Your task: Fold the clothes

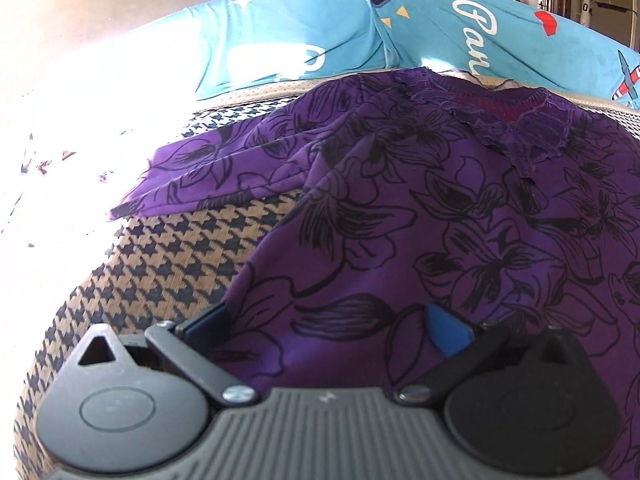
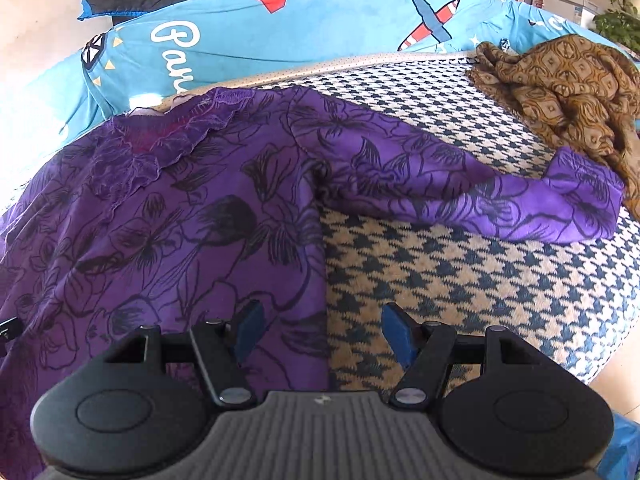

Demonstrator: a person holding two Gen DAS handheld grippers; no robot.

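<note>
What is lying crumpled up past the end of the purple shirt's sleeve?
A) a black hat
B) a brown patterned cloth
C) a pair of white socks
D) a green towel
B: a crumpled brown patterned cloth lies at the cuff of the purple shirt.

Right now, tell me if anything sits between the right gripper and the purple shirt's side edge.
Nothing visible does. The right gripper is open, straddling the purple shirt's side edge over the houndstooth cover. The brown garment lies far off at the sleeve's end.
</note>
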